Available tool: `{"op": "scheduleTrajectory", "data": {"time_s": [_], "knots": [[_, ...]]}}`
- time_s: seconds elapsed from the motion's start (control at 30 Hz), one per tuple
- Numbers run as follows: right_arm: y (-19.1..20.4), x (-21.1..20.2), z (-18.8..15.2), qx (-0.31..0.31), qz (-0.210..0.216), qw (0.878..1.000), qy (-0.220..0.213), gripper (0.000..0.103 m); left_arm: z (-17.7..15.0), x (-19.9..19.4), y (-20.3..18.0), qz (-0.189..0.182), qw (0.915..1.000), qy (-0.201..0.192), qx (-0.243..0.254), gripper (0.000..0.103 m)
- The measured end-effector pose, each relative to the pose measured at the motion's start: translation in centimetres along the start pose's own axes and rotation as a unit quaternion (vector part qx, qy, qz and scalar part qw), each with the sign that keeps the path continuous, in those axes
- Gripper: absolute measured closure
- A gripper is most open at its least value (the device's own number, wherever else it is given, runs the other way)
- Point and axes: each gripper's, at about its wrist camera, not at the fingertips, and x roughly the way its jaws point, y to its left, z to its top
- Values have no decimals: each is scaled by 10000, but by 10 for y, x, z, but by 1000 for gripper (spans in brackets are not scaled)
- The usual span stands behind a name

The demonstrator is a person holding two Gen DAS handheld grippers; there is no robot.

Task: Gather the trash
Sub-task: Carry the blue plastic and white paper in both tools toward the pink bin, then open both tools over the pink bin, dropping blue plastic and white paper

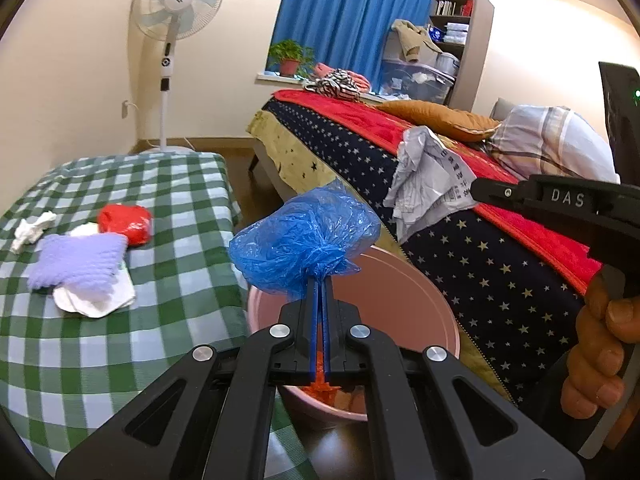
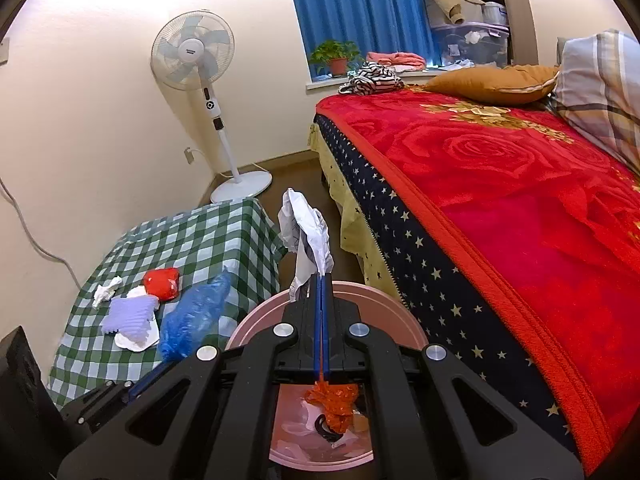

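Observation:
My left gripper (image 1: 321,280) is shut on a crumpled blue plastic bag (image 1: 304,240), held above the pink bin (image 1: 400,280). In the right wrist view the same blue bag (image 2: 196,316) hangs left of the bin's rim (image 2: 384,300). My right gripper (image 2: 322,278) is shut on crumpled white paper (image 2: 306,232), over the far side of the bin. The left wrist view shows that paper (image 1: 428,176) pinched by the right gripper's fingers (image 1: 484,191) in front of the bed. Orange plastic (image 2: 334,400) and other scraps lie inside the bin.
A low table with a green checked cloth (image 1: 120,300) holds a red packet (image 1: 126,222), a purple cloth (image 1: 78,262) on white paper, and a white tissue (image 1: 30,232). A bed with a red blanket (image 2: 520,200) stands right; a fan (image 2: 192,60) stands in the corner.

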Motion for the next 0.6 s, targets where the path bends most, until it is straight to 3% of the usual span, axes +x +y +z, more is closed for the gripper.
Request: {"op": "scheduleTrajectory", "data": {"time_s": [0.43,0.5,0.53,0.6], "knots": [[-3,3,-1,29,-227,9997,31,98,-5,24,-15,-335,9991,264,35,101],[-8,4,-1,126,-312,9994,45,95,-8,30,-17,-363,9984,420,52,90],[-10,4,-1,175,-321,9993,40,90,-9,31,-16,-322,9985,437,43,73],[-12,3,-1,234,-348,9991,7,77,-10,28,-12,-283,9989,384,-30,67]]}}
